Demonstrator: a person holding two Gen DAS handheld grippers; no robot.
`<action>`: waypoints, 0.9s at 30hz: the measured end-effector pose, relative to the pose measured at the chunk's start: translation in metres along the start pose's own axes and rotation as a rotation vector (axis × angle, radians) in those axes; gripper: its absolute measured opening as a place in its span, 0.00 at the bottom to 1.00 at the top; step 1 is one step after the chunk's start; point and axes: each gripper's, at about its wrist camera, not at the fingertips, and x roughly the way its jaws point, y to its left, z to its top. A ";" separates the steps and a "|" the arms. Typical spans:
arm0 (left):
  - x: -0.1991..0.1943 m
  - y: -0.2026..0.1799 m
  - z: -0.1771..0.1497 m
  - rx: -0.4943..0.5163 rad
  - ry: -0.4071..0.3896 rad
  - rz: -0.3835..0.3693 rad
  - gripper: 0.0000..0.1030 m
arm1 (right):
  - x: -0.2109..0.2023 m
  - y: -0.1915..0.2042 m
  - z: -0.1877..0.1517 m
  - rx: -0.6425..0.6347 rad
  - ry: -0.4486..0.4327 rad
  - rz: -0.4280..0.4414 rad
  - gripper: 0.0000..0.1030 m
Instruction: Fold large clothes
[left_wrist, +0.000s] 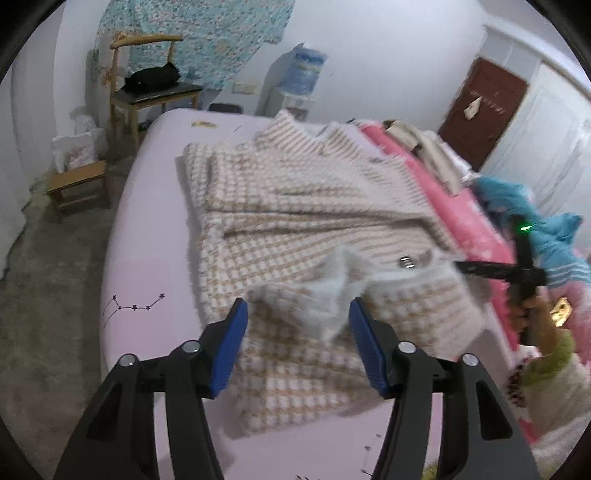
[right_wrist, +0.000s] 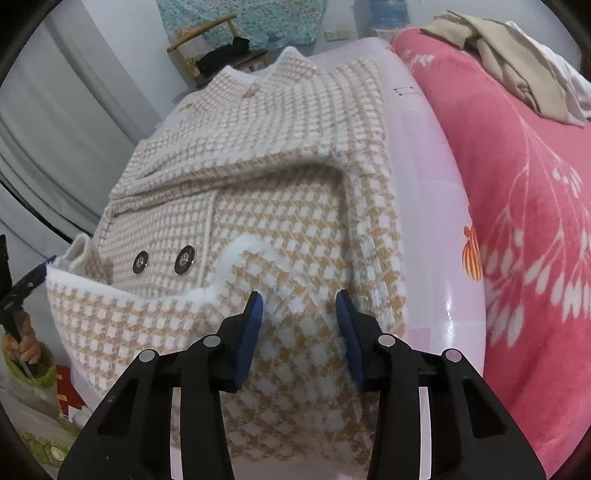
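Note:
A large beige-and-white houndstooth coat (left_wrist: 295, 206) lies partly folded on a pale pink bed (left_wrist: 147, 266). Its collar points to the far end, and its two dark buttons (right_wrist: 162, 261) face up. My left gripper (left_wrist: 298, 320) hovers over the near hem with its blue pads wide apart. A fuzzy white fold of lining (left_wrist: 334, 291) sits between them, unpinched. My right gripper (right_wrist: 299, 305) is open above the coat's lower right part (right_wrist: 295, 258), the cloth showing through the gap. Each gripper appears in the other's view: the right (left_wrist: 476, 266) held by a hand (left_wrist: 524, 306), the left (right_wrist: 22, 280) at the coat's corner.
A pink floral blanket (right_wrist: 535, 184) runs along the bed's far side with beige clothes (right_wrist: 517, 62) piled on it. Blue fabric (left_wrist: 554, 236) lies near the right hand. A wooden chair (left_wrist: 155, 88), a small stool (left_wrist: 79, 184) and a water dispenser (left_wrist: 303, 74) stand beyond the bed.

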 end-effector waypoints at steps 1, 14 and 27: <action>-0.007 -0.002 -0.001 0.011 -0.016 -0.013 0.60 | 0.000 0.000 -0.001 0.003 0.001 0.002 0.37; 0.047 -0.020 -0.004 0.274 0.048 0.258 0.68 | 0.005 -0.001 0.003 0.031 -0.008 0.005 0.40; 0.083 0.003 0.001 0.185 0.102 0.094 0.32 | 0.004 0.001 -0.004 0.052 -0.010 -0.024 0.10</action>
